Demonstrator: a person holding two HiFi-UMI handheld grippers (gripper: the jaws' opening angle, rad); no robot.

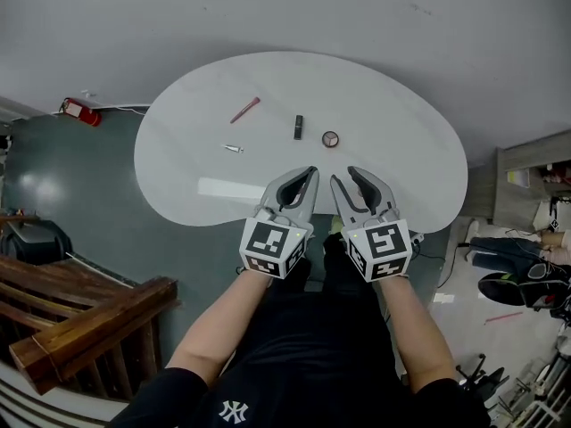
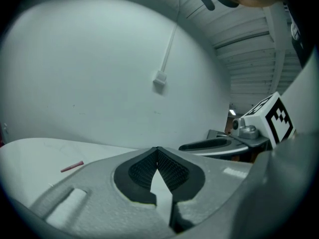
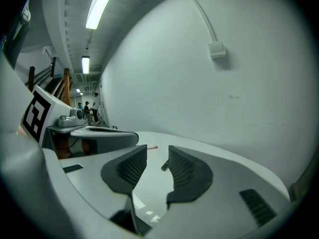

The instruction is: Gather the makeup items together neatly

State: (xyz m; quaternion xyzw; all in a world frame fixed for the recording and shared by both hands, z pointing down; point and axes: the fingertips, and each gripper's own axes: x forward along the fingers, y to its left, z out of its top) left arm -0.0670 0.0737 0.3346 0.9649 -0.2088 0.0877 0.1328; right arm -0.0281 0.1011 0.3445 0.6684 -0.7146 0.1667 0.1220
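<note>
Two empty grippers over the near edge of a white table.
Only the head view shows all four items, toward the far edge: pencil, tube, compact, silver piece. The left gripper has its jaw tips touching. The right gripper is partly open, with the tube far beyond it.

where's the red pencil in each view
Head view: the red pencil lies in the far left part of the tabletop, slanted.
Left gripper view: low at the left edge, on the tabletop.
Right gripper view: near the centre, small and far off.
Shared landmark: the white table, on which it lies in all three views.
</note>
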